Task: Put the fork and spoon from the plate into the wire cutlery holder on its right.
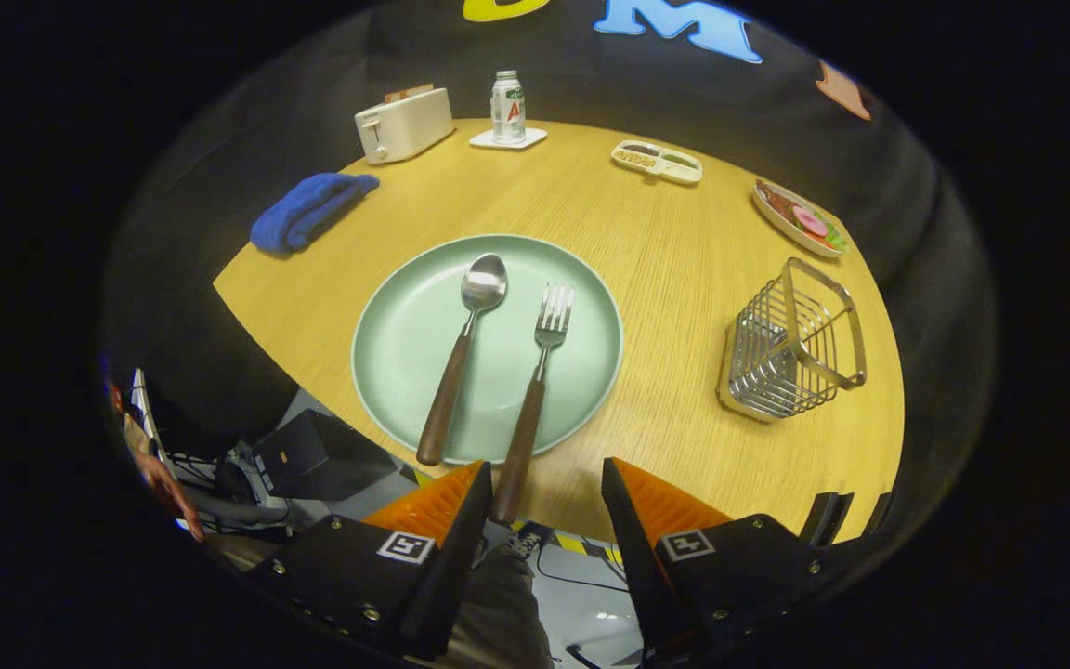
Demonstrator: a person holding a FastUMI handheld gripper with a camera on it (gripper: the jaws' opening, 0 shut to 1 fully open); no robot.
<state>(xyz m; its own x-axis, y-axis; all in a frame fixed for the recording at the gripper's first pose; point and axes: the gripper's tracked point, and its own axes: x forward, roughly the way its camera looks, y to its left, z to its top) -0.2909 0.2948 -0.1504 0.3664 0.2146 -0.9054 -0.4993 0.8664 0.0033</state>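
A pale green plate [405,344] lies on the wooden table just ahead of my fingers. On it rest a spoon [463,358] on the left and a fork [535,390] on the right, both with dark wooden handles pointing toward me. The fork's handle end overhangs the plate rim and reaches down beside my left finger [447,506]. To the right of the plate stands the wire cutlery holder [790,344], with nothing in it. My gripper [544,492] hovers open at the table's near edge, holding nothing.
A folded blue cloth [307,212] lies beyond the plate to the left. At the far edge stand a white toaster [402,124], a can on a coaster [508,107], a small divided tray [657,161] and a dish of food [800,218].
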